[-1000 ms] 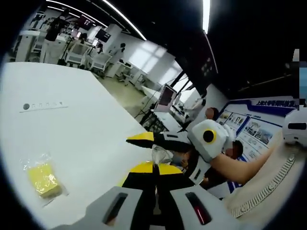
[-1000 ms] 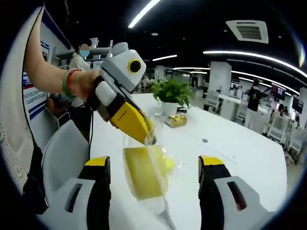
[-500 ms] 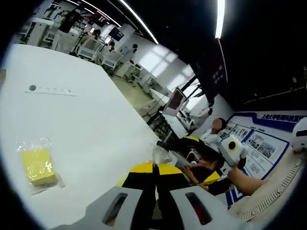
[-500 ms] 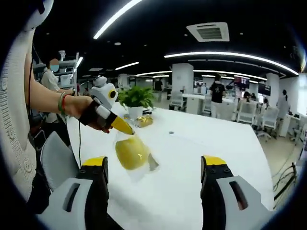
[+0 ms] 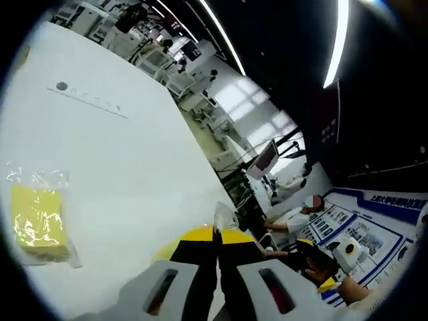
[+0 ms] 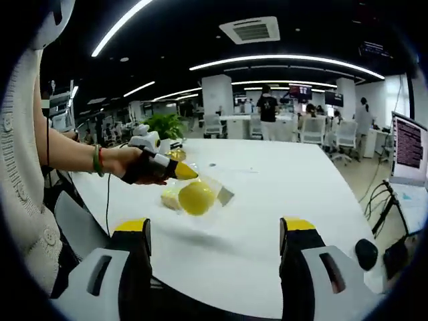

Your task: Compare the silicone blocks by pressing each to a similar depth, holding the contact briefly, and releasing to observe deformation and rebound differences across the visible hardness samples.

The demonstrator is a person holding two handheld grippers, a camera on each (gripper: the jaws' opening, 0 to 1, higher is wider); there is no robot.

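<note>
My left gripper is shut on the corner of a clear plastic bag. In the right gripper view, a person's hand holds that left gripper over the white table, and a yellow silicone block hangs in the bag below its tips, above the tabletop. A second, paler yellow block lies just behind it; in the left gripper view it sits in its own clear bag on the table at far left. My right gripper stands open, well back from the hanging block, with nothing between its fingers.
A potted plant stands at the table's far left end. A laptop and a dark mouse sit beyond the right edge. A grey chair is at lower left. People and desks are in the background.
The right gripper has drawn back, so the left gripper and its bagged block look smaller and farther. The left gripper stays shut on the bag. The left view has tilted.
</note>
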